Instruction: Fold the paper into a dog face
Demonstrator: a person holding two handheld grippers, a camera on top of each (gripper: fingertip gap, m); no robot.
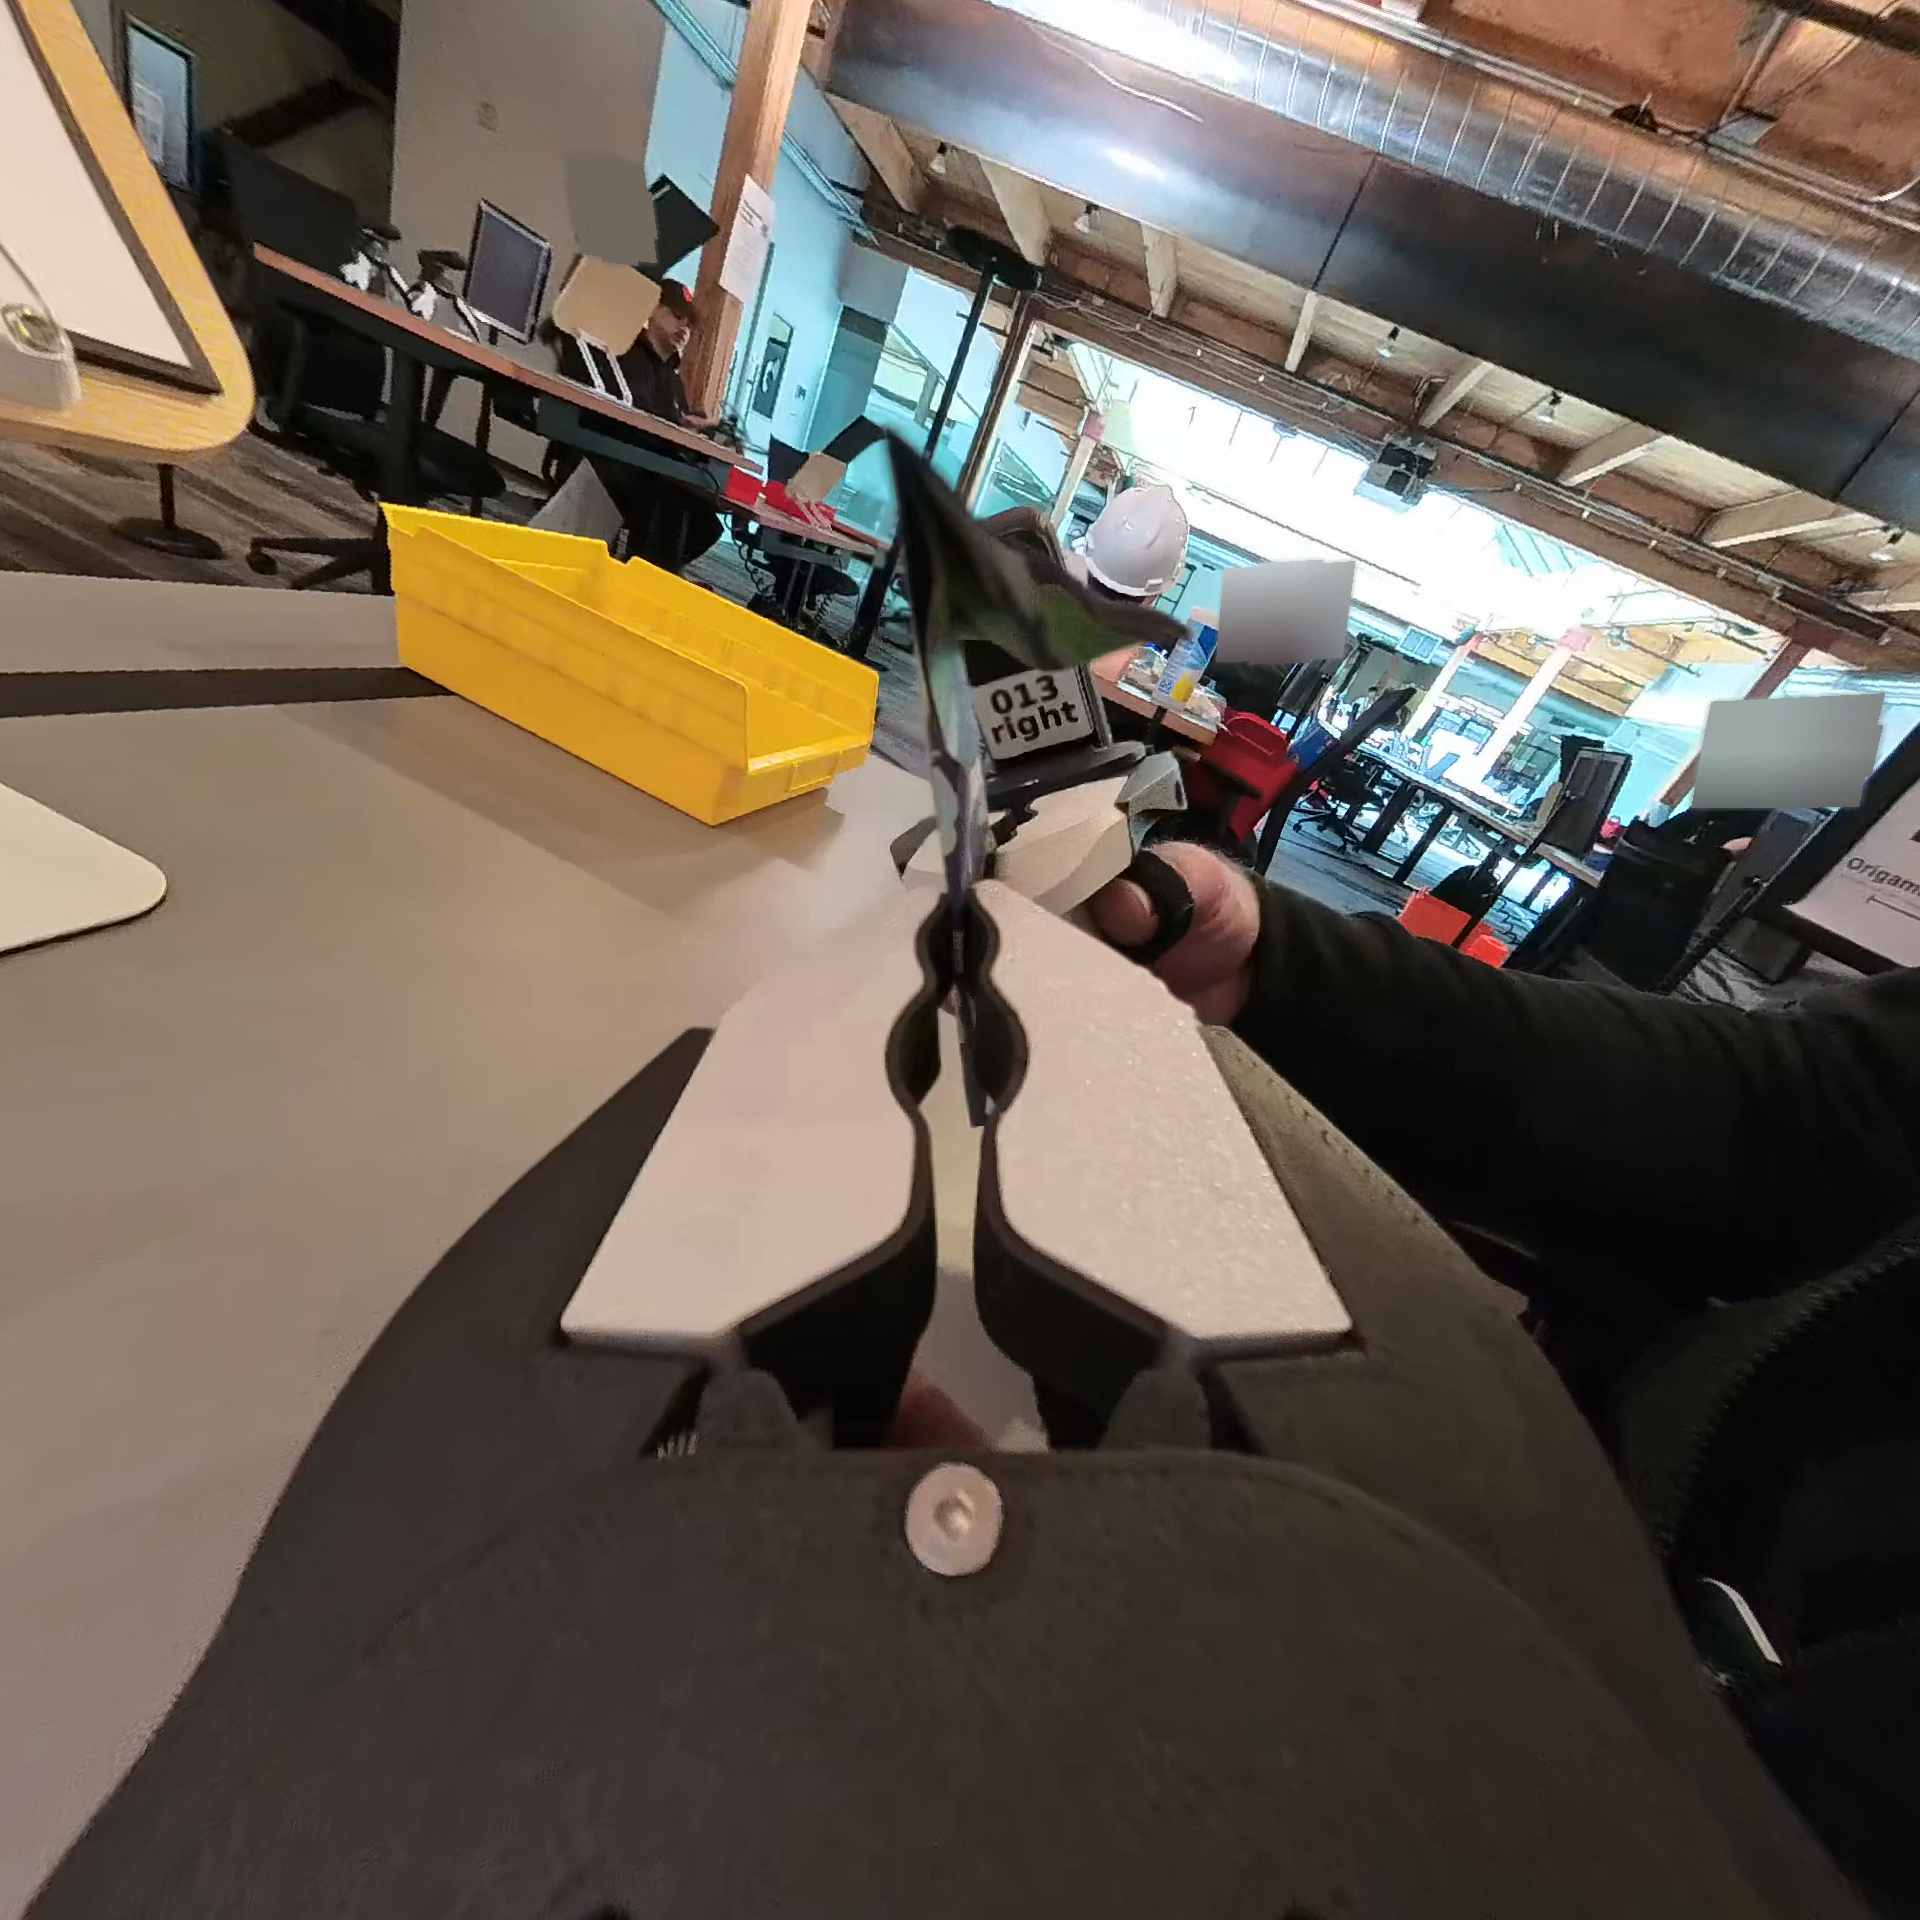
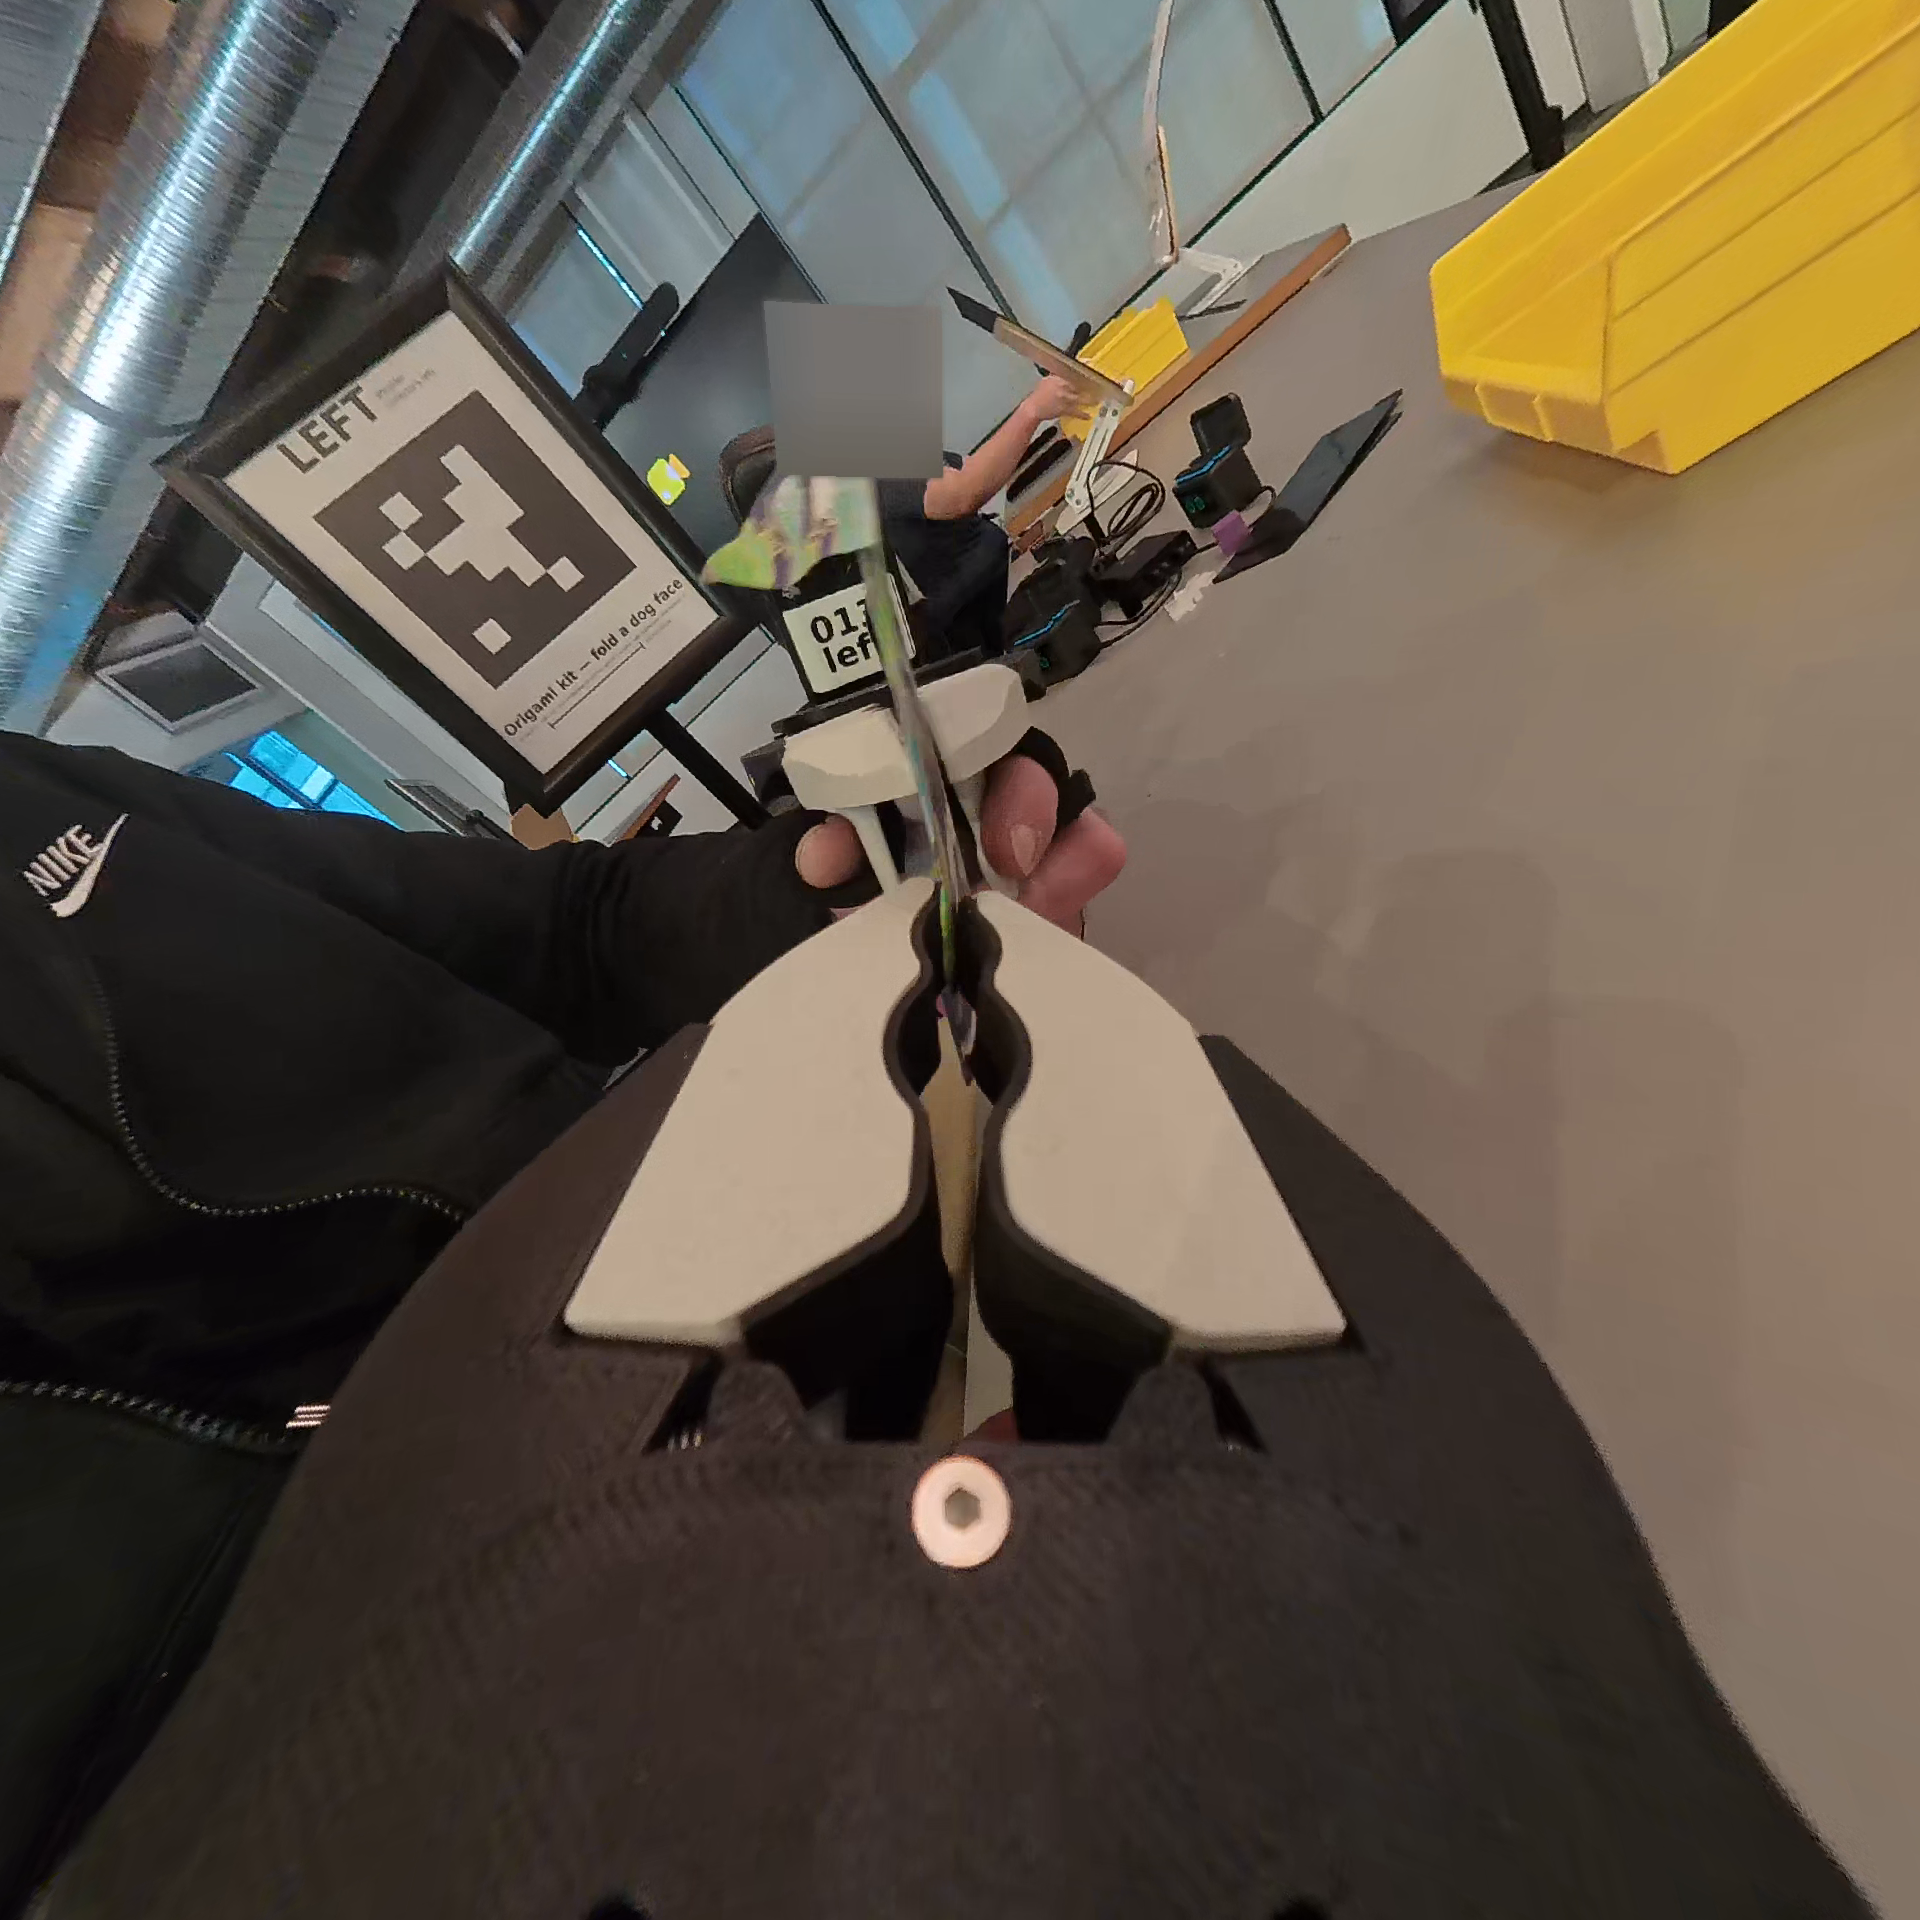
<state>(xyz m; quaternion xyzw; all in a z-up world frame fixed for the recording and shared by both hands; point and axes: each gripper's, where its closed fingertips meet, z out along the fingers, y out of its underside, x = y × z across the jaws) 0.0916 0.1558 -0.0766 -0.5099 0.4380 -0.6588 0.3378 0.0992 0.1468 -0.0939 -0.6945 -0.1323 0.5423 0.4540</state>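
Smooth grey tabletop (image 1: 343, 997), a dark seam running across it behind a yellow plastic bin (image 1: 623, 665) with an open front. Beyond: open workshop, exposed timber beams, silver ducting (image 2: 135, 343), other desks with seated people. A framed black-and-white marker sign (image 2: 457, 540) stands off the table's edge; chargers and cables (image 2: 1132, 540) sit at the far side. Much bare surface around the bin.

Left gripper (image 1: 961, 935): white fingers pressed together on the lower edge of the folded multicoloured patterned paper (image 1: 956, 623), held upright in the air above the table. Right gripper (image 2: 951, 935) also clamped on the paper, facing the left one, tips nearly meeting. Each gripper's holding hand (image 1: 1184, 925) shows beyond.
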